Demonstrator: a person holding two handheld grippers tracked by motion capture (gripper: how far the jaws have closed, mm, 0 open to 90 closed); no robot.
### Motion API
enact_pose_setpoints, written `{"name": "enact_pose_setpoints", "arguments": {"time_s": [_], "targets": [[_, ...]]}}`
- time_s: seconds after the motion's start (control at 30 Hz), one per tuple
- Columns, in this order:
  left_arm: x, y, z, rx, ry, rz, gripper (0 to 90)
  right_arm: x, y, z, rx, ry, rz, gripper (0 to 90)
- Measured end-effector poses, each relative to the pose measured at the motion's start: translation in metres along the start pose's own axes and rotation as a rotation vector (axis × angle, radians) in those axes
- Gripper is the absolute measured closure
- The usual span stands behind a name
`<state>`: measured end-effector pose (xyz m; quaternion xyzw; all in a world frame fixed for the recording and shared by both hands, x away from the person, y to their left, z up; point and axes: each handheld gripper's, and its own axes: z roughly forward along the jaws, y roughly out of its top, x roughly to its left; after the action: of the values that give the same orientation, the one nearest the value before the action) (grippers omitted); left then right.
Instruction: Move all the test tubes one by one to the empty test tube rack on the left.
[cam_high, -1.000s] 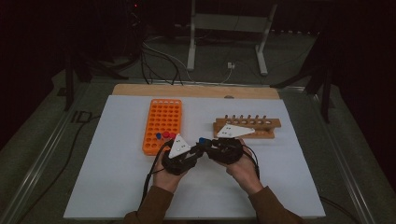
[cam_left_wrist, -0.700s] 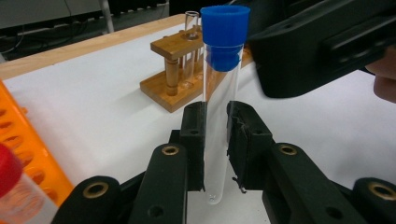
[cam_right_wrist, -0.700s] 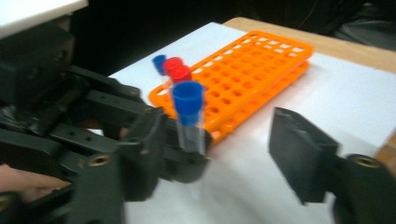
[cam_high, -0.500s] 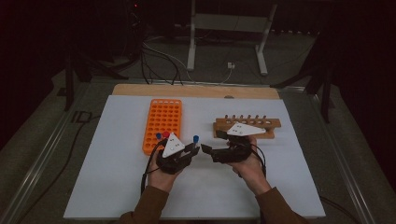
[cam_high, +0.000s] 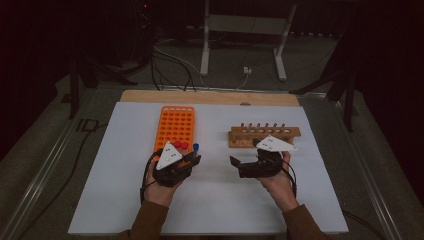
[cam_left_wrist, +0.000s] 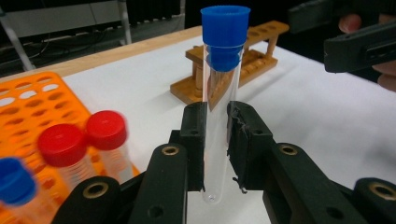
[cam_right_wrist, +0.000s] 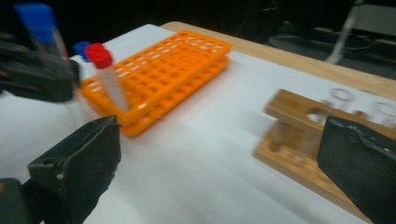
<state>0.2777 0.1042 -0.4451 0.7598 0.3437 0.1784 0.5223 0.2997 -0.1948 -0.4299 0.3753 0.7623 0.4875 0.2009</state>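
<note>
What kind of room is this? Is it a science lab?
Probably a lab-style test bench: an orange tube rack, a wooden tube rack, and a blue-capped test tube held in the left gripper on a white table.

The left gripper (cam_left_wrist: 215, 140) has its jaws closed tight on something thin. The right gripper (cam_right_wrist: 224, 163) holds its jaws wide apart, both forearms low.

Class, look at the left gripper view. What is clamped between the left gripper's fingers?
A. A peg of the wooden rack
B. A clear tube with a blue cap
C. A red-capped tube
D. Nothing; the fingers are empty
B: the left gripper has its fingers pressed on either side of an upright clear tube with a blue cap, lifted out of the orange rack.
</note>
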Motion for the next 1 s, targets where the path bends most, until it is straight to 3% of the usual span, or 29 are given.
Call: {"name": "enact_pose_setpoints", "arguments": {"time_s": [0.1,0.33,0.67,1.0], "targets": [[0.004,0.002,-0.005,-0.010,0.008,-0.003,76.8,-0.005,-0.004,-0.005,0.002,-0.042,-0.006,0.0],[0.010,0.005,-0.015,-0.026,0.025,0.000,76.8,-0.018,-0.012,-0.016,-0.017,-0.076,0.028,0.0],[0.023,0.004,-0.029,-0.011,0.038,-0.006,76.8,-0.029,-0.018,-0.027,-0.038,-0.086,0.075,0.0],[0.038,0.003,-0.046,-0.038,0.089,-0.022,76.8,-0.029,-0.019,-0.029,-0.045,-0.093,0.073,0.0]]}}
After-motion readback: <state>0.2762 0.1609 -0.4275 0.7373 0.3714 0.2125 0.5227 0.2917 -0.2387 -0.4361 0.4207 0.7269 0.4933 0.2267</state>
